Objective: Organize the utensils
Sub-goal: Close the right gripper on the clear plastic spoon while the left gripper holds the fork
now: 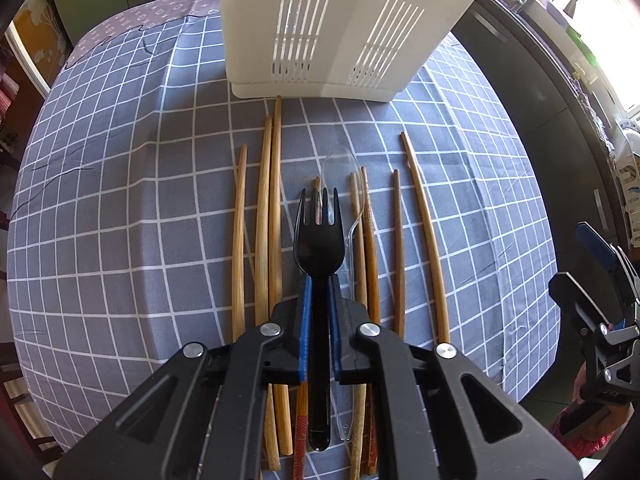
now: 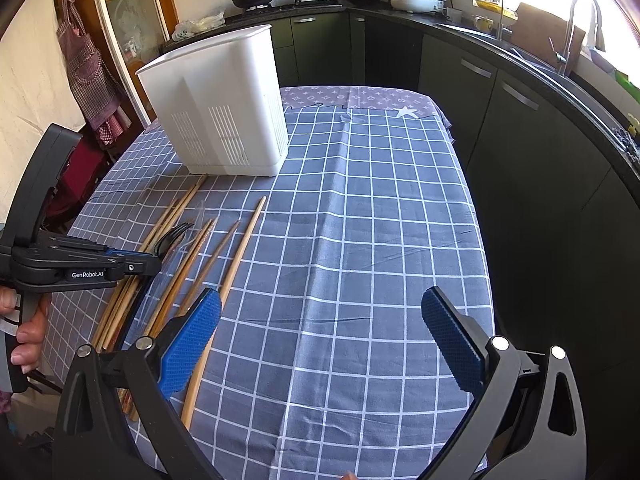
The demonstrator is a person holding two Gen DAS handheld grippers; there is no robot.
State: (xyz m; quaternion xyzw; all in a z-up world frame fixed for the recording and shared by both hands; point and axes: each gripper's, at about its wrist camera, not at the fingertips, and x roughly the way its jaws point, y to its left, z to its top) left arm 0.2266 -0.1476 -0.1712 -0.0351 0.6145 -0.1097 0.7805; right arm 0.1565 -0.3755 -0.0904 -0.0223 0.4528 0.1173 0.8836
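My left gripper [image 1: 319, 280] is shut on a black plastic fork [image 1: 319, 240], tines pointing away toward the white slotted utensil holder [image 1: 320, 32]. It holds the fork just above a row of wooden chopsticks [image 1: 272, 208] and a clear plastic spoon [image 1: 340, 168] lying on the checked cloth. In the right wrist view the left gripper [image 2: 154, 258] with the fork [image 2: 172, 236] shows at the left, over the chopsticks [image 2: 240, 248]. My right gripper [image 2: 320, 320] is open and empty above the cloth, right of the chopsticks. The holder [image 2: 224, 108] stands at the table's far left.
The table has a grey-blue checked cloth [image 2: 360, 220]. Dark kitchen cabinets [image 2: 520, 140] run along its right side and back, with a sink and tap at the right. The right gripper shows at the right edge of the left wrist view [image 1: 600, 300].
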